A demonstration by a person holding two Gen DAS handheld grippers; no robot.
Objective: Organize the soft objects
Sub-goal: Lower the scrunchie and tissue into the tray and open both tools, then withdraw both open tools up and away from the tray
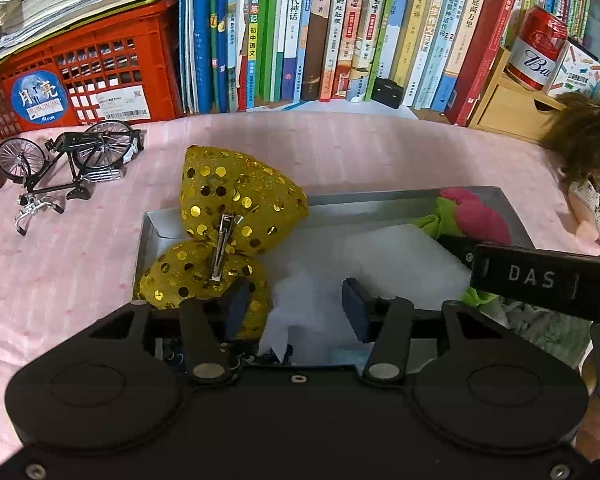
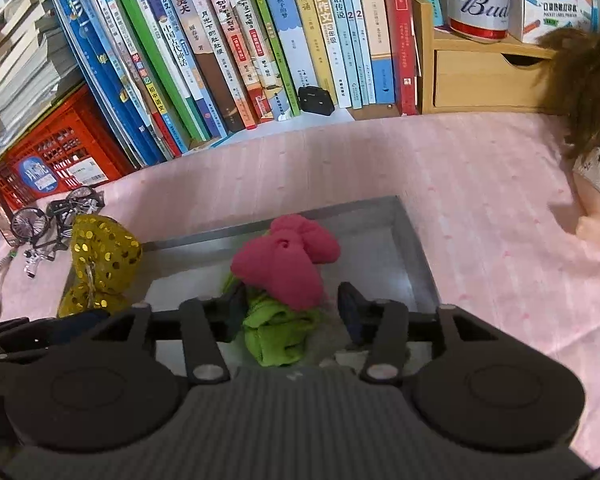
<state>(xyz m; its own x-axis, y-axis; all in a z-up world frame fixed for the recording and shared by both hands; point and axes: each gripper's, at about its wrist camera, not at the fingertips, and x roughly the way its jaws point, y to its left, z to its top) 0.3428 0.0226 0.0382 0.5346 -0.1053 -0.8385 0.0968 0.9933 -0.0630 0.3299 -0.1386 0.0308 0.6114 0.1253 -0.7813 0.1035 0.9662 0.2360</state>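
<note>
A shallow grey box [image 1: 380, 197] lined with white padding [image 1: 396, 256] sits on the pink cloth. A gold sequin bow [image 1: 236, 196] with a metal clip lies over the box's left end; it also shows in the right wrist view as the gold bow [image 2: 104, 252]. My left gripper [image 1: 296, 304] is open over the padding, its left finger beside the bow's lower lobe. A pink and green soft toy [image 2: 284, 260] lies in the box's right part. My right gripper [image 2: 292, 306] is open around its green part, the right pad clear of it.
A toy bicycle [image 1: 72, 160] and a red crate [image 1: 100, 72] stand at the left. A row of books [image 1: 320, 32] lines the back. A red can [image 1: 536, 52] sits on a wooden drawer box [image 1: 508, 108]. A doll [image 2: 592, 120] lies at the right.
</note>
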